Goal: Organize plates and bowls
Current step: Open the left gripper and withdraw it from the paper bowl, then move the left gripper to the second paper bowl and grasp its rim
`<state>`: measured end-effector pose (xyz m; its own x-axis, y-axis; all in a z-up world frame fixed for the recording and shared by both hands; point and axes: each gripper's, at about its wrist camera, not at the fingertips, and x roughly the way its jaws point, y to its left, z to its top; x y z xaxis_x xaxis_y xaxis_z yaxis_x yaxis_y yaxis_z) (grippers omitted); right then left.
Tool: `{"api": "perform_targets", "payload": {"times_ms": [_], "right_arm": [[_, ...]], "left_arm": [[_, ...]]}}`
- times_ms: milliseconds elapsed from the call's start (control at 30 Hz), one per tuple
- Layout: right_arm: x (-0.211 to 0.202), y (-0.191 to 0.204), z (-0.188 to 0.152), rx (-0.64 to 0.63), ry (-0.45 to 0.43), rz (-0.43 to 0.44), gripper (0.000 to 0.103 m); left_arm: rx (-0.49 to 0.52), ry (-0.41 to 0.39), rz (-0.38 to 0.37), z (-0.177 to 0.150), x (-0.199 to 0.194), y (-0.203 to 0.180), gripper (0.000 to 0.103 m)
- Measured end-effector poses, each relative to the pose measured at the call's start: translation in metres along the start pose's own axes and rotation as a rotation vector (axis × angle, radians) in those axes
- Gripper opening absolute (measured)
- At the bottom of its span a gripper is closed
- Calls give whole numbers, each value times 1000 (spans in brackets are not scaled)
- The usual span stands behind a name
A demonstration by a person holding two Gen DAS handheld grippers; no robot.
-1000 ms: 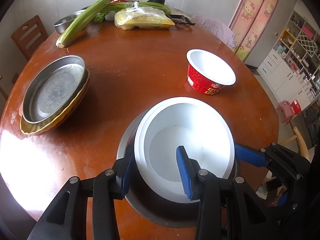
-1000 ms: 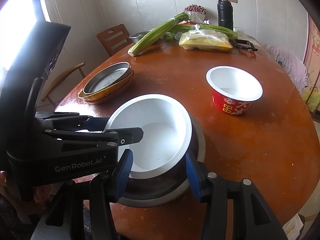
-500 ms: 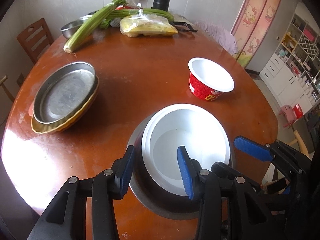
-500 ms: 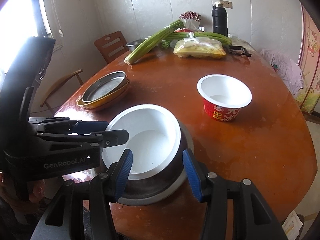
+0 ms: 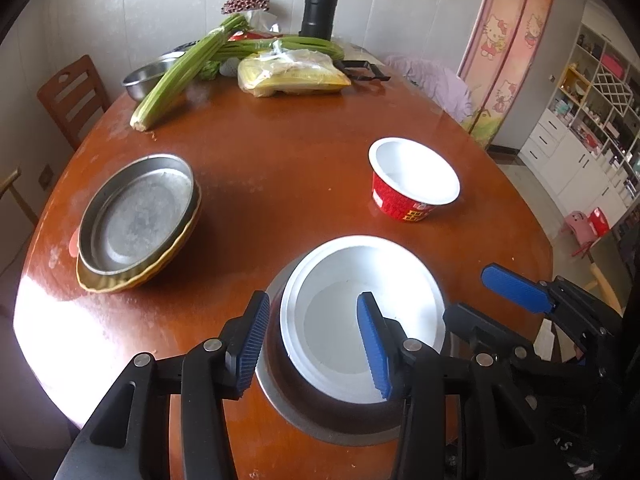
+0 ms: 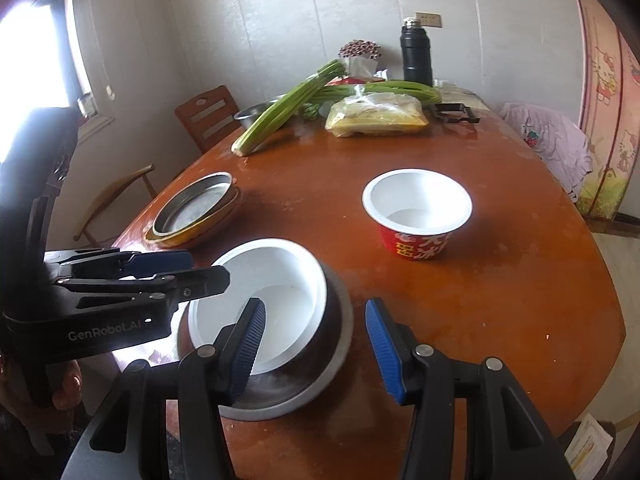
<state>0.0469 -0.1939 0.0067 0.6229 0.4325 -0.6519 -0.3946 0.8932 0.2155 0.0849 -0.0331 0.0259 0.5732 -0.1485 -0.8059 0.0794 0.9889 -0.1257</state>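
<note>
Task judged partly done. Far left of the counter (image 5: 280,168): a round, dull grey metal pan (image 5: 136,212) is already nested in a yellow ribbed dish (image 5: 132,276). Near centre: a smooth white bowl (image 5: 360,320) is seated, slightly off-centre, inside a wide-rimmed steel bowl (image 5: 320,420). Left tool (image 5: 314,344) is set astride the white bowl's near-left rim, one ribbed blue pad outside, one inside; its jaws have just been opening, stand apart, and no pad is seen pressing on the rim, so the bowl looks released. Right tool (image 6: 316,350) is also apart, with nothing clamped: its left pad is over the white bowl's near edge, its right pad over bare counter beside the steel rim. Right: the red paper bowl (image 5: 412,184), white-lined and printed, tapered, is left standing alone, well apart from both stacks; probably the last piece to be stacked. Celery, a bagged item and a black flask at the far edge look unrelated.
</note>
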Motion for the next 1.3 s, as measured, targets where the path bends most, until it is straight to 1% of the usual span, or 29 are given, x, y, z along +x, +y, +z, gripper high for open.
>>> {"api": "perform_targets", "payload": {"times_ms": [167, 267, 633, 867, 1300], "right_arm": [[-5, -12, 6, 51, -37, -28, 55], [-7, -18, 9, 72, -55, -41, 58], [-6, -38, 26, 108, -85, -93, 63], [-1, -51, 35, 133, -89, -119, 65], [22, -70, 53, 151, -72, -135, 66]], "left_arm": [[26, -28, 0, 12, -2, -3, 47], [42, -36, 0, 18, 0, -7, 48], [98, -59, -19, 47, 9, -19, 48], [116, -65, -29, 63, 20, -23, 49], [133, -34, -46, 90, 53, -34, 49]]}}
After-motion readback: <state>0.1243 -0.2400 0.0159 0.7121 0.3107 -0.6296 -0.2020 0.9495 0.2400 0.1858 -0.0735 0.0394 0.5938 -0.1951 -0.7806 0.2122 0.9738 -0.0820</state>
